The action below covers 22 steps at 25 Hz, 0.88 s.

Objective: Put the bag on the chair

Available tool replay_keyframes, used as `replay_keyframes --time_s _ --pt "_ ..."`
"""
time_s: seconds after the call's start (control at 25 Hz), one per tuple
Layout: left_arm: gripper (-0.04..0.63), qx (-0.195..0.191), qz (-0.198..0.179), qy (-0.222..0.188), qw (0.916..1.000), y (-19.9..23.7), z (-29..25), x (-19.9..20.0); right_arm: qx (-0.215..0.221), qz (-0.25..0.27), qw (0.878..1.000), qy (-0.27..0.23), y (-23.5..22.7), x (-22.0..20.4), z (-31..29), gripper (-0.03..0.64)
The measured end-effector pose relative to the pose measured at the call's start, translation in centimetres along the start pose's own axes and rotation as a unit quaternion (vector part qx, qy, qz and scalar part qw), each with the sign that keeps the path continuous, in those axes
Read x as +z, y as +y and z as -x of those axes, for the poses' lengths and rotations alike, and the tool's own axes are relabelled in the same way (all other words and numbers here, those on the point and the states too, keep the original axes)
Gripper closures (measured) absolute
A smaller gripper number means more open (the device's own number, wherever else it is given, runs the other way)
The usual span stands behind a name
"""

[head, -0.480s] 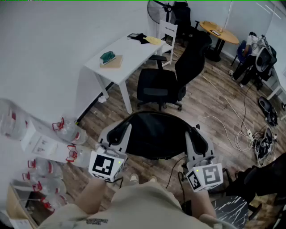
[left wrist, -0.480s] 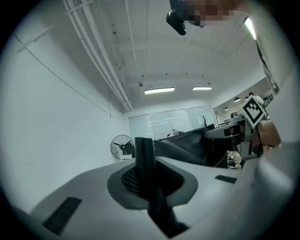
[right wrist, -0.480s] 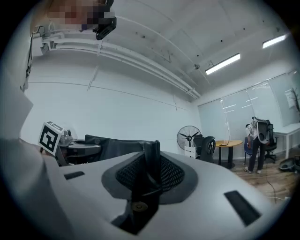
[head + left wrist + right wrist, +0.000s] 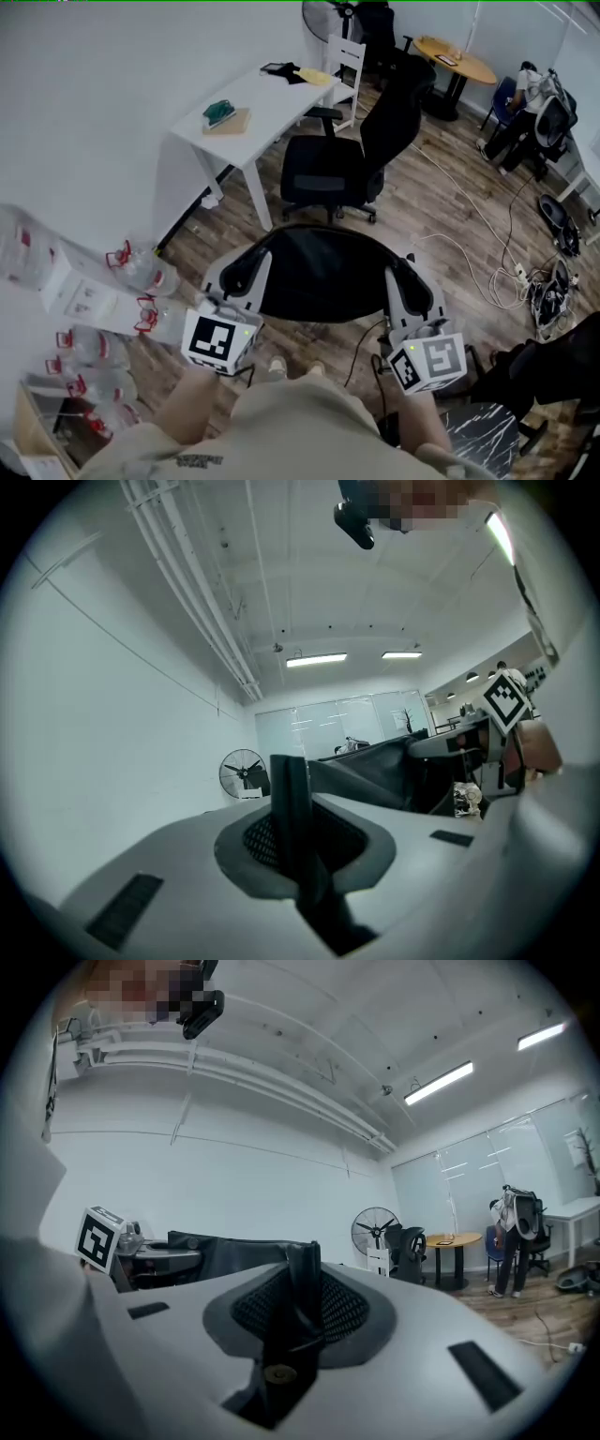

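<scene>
A black bag (image 4: pixel 323 272) hangs stretched between my two grippers, above the wooden floor. My left gripper (image 4: pixel 249 270) is shut on the bag's left edge, and its own view shows a black strap (image 4: pixel 296 841) pinched between the jaws. My right gripper (image 4: pixel 403 279) is shut on the bag's right edge; a black strap with a rivet (image 4: pixel 292 1326) sits between its jaws. A black office chair (image 4: pixel 328 169) stands just beyond the bag, its seat facing me and its backrest to the right. The bag hangs short of the seat, apart from it.
A white desk (image 4: pixel 253 112) with a green item stands left of the chair. Several water bottles (image 4: pixel 141 277) lie by the wall at the left. Cables (image 4: pixel 492 262) trail over the floor at the right. A round wooden table (image 4: pixel 459 61), a fan and a person are at the back.
The bag and both grippers sit slightly higher in the head view, and the room has shifted a little. Both grips are unchanged.
</scene>
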<state>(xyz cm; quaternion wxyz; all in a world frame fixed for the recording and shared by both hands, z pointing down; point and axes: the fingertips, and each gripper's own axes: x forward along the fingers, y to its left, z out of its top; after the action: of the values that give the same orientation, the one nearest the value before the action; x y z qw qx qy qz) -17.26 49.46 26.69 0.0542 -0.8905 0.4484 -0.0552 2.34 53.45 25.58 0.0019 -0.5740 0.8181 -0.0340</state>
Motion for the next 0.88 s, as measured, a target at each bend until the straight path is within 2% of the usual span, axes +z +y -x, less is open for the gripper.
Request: replay_keyframes --time_s 0.2,0.4,0.88 --pt "0.548 0.005 -0.002 0.001 1.0 -1.2 0.0 0.3 -0.002 0.002 1.0 -0.012 -0.7 0.3 1.1 0.522" --pt "0.548 0.009 -0.006 -0.018 0.9998 -2.2 -0.5 1.3 0.007 0.009 0.999 -0.039 -1.6 1.0 2.1 0.521" --pt "0.548 -0.013 -0.003 -0.018 0.9998 -3.2 -3.2 -0.6 -0.008 -0.002 1.0 -0.027 -4.1 -0.8 1.3 0.52"
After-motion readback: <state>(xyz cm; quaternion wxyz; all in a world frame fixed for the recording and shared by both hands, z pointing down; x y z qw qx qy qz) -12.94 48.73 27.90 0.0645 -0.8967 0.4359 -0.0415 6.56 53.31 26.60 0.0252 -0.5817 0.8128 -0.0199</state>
